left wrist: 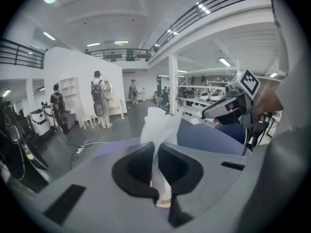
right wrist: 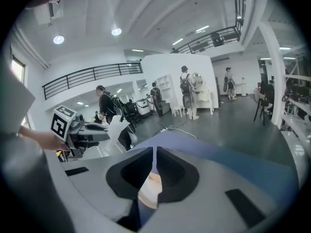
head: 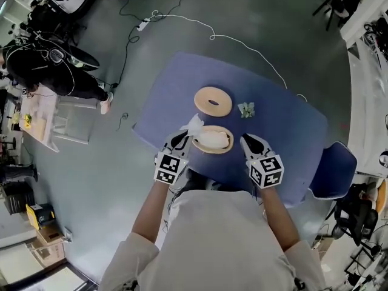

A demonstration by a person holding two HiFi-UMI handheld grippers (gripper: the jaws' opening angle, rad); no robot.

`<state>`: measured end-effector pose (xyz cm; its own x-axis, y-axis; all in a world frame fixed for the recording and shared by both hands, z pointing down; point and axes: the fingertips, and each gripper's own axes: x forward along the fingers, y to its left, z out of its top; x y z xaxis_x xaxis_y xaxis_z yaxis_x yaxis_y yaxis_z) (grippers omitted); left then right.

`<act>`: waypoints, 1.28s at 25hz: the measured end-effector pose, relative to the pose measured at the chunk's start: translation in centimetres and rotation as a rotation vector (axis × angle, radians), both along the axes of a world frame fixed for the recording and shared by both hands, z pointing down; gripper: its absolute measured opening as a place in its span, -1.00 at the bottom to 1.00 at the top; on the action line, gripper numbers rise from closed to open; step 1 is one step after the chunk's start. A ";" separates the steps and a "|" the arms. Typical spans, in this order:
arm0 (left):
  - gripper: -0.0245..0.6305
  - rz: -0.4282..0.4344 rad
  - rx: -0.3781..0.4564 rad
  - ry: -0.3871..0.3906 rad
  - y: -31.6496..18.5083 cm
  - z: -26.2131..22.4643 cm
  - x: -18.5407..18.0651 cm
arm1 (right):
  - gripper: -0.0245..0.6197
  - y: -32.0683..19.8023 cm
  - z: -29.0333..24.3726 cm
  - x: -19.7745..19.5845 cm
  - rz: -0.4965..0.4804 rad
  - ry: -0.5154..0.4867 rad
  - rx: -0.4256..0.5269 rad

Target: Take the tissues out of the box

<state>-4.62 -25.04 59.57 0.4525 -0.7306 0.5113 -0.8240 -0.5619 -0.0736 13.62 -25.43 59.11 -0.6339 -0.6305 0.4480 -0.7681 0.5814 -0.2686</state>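
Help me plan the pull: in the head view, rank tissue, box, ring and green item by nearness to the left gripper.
1. Tissue, pinched by the left gripper.
2. Box, just to its right.
3. Ring, farther out, behind the box.
4. Green item, farthest, right of the ring.

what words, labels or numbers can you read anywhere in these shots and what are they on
No text can be read anywhere.
The two marker cubes: black-and-white square patterns only, no letters or digits.
The tissue, the oval box and the slotted lid: no print visible.
The background shelves and the gear around them in the gripper views: too small and blurred to read.
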 end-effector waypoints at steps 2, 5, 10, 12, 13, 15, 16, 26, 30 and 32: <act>-0.87 -0.023 0.022 0.035 0.3 -1.8 -1.0 | -0.78 -0.2 -1.8 -0.7 -0.012 0.003 0.027; -0.87 -0.050 0.056 0.084 0.8 -4.3 -2.3 | -0.78 -0.3 -4.5 -1.5 -0.034 0.011 0.072; -0.87 -0.095 0.120 0.162 1.7 -7.9 -4.4 | -0.78 -0.4 -8.2 -2.5 -0.047 0.017 0.140; -0.87 -0.109 0.147 0.185 1.8 -9.1 -5.0 | -0.78 -0.2 -9.4 -2.8 -0.052 0.016 0.167; -0.87 -0.115 0.160 0.198 2.0 -9.7 -5.3 | -0.78 -0.1 -9.9 -2.9 -0.054 0.015 0.178; -0.87 -0.126 0.180 0.222 2.4 -11.0 -5.8 | -0.78 0.3 -11.0 -3.1 -0.055 0.010 0.199; -0.87 -0.130 0.189 0.231 2.5 -11.5 -6.0 | -0.78 0.5 -11.4 -3.2 -0.053 0.007 0.209; -0.87 -0.161 0.262 0.295 3.5 -14.7 -8.2 | -0.78 1.0 -14.3 -3.6 -0.018 -0.011 0.290; -0.87 -0.170 0.270 0.310 3.3 -14.9 -9.4 | -0.78 0.9 -14.7 -4.1 0.004 -0.015 0.303; -0.87 -0.167 0.274 0.319 3.1 -15.3 -9.9 | -0.78 0.8 -15.0 -4.5 0.008 -0.012 0.311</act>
